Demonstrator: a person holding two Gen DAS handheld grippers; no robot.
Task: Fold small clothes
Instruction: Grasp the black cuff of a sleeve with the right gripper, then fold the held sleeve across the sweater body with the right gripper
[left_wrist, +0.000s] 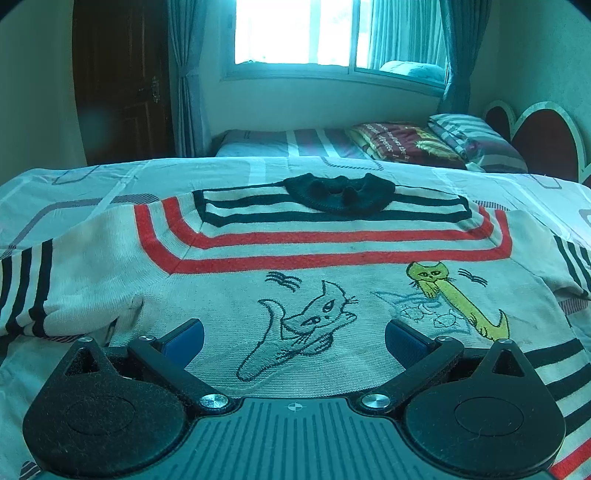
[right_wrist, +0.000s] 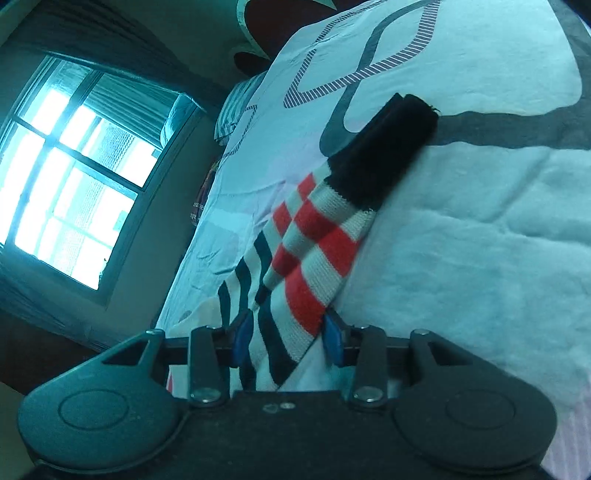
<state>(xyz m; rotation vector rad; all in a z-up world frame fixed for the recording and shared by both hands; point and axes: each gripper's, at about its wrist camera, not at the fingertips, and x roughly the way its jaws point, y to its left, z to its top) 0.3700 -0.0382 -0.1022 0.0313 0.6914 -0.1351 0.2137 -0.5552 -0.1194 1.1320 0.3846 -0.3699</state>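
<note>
Striped cat sweater spread flat on bed quilt, collar at 12 o'clock. Left tongs released above hem. Right tongs closing around striped sleeve.

Left wrist view: low, close over the sweater on the bed, facing the window. Right wrist view: rolled sideways, close along one sleeve. Shared: sweater, bed, window.
</note>
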